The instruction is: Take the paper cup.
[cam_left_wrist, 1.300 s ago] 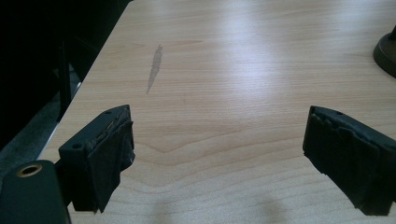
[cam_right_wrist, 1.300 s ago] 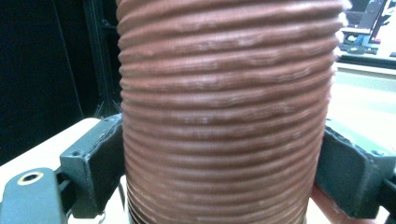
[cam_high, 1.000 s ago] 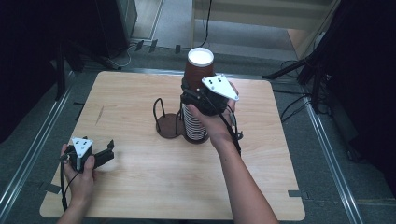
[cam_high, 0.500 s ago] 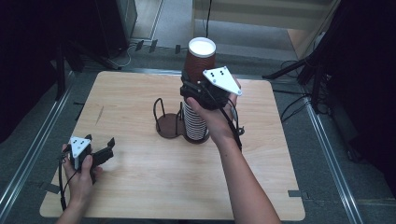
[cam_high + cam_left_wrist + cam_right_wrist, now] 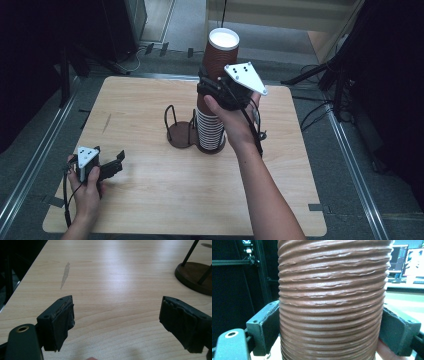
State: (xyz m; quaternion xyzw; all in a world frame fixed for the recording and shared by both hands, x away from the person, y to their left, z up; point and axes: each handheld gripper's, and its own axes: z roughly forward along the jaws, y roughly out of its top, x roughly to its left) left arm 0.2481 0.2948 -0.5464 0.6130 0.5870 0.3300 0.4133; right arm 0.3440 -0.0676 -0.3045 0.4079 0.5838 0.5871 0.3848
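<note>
My right gripper (image 5: pixel 212 92) is shut on a brown ribbed paper cup (image 5: pixel 220 55), held upright over a stack of white-rimmed cups (image 5: pixel 210 130). In the right gripper view both pads press the sides of the cup (image 5: pixel 332 302). The stack stands on a dark round holder (image 5: pixel 180 135) with wire posts at the table's middle. My left gripper (image 5: pixel 116 162) rests low at the front left of the table. Its jaws have just been opening and stand apart over bare wood, nothing between them (image 5: pixel 116 322).
The wooden table (image 5: pixel 140 200) has a small grey smear (image 5: pixel 65 273) ahead of the left gripper. The holder's base (image 5: pixel 192 277) lies to its far right. Dark stands and cables ring the table on the floor.
My right gripper has risen with the brown cup, drawing it up from the stack. The left hand has stayed where it was.
</note>
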